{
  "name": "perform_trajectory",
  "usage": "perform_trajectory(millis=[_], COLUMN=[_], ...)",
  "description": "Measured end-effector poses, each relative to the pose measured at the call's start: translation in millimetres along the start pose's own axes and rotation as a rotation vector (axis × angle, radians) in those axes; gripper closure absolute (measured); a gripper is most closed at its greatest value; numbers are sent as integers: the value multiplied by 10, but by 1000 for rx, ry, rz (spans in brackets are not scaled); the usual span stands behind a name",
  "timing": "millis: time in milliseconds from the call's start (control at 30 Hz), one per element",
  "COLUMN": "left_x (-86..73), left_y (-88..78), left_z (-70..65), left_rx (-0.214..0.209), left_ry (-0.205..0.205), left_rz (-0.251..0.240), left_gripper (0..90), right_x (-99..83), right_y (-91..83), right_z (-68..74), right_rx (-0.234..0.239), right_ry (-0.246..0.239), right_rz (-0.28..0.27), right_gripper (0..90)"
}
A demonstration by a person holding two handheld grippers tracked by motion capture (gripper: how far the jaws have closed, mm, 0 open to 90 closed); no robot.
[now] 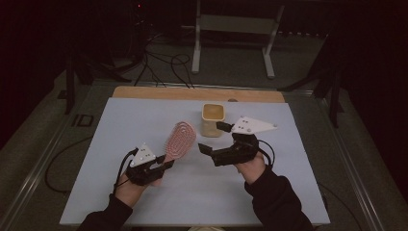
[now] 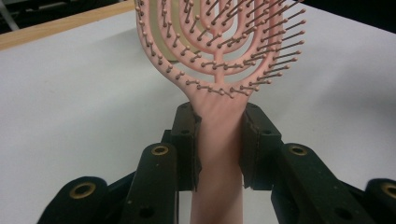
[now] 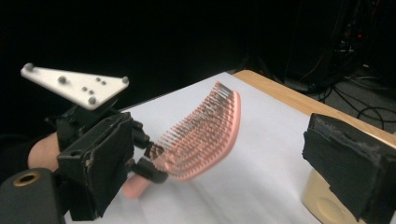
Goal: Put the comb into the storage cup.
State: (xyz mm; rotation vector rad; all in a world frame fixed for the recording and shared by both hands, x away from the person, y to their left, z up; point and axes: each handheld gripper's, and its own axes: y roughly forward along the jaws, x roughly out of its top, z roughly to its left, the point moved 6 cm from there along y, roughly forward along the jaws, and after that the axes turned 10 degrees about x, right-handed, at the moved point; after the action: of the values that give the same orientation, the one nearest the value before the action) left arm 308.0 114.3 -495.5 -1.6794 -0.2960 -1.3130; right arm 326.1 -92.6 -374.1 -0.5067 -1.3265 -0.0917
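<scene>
Hairbrush (image 1: 181, 139), pink with open loops of bristles, is seen in the high view held up off the pale table cover (image 1: 120, 125), its head pointing away from the person and toward a small cream cup (image 1: 213, 119) that stands near the table's far edge. The left gripper (image 1: 166, 163) is clamped on the brush handle; the right gripper (image 1: 214, 138) is held with its jaws wide apart and nothing between them, between the brush head and the cup. A wooden table edge (image 1: 197, 93) is visible beyond the cover.

In the left gripper view, the handle (image 2: 219, 154) is pinched squarely between the two black pads just below the neck, and the bristled head (image 2: 224, 42) rises above them, bristles facing the camera. The grip looks centred; it should be kept firm so the brush is not twisted when the other gripper arrives.

In the right gripper view, the spread jaws frame the scene: the brush (image 3: 205, 135) is seen edge-on, bristles upward, with the left gripper (image 3: 144, 161) at its handle end, and the cup (image 3: 322, 198) sits partly hidden behind the near pad. If the head is to be taken, the right jaws are probably best brought around the solid rim rather than the bristles, level with the brush, and closed only once the head is well between the pads.
</scene>
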Motion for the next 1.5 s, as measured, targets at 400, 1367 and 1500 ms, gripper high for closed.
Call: perform_trajectory(millis=[400, 1367, 1500], left_x=[-1, 32, 29], left_y=[1, -19, -17], left_z=[-18, -40, -41], left_rx=[-2, -7, -2], left_ry=[9, 17, 20], left_rz=[-3, -26, -24], left_gripper=[712, 713, 713], right_x=[6, -207, -230], right_y=[371, 772, 808], right_z=[-24, -173, -143], right_rx=[-8, 94, 119], right_ry=[97, 361, 389], right_rz=[20, 56, 61], right_gripper=[86, 436, 489])
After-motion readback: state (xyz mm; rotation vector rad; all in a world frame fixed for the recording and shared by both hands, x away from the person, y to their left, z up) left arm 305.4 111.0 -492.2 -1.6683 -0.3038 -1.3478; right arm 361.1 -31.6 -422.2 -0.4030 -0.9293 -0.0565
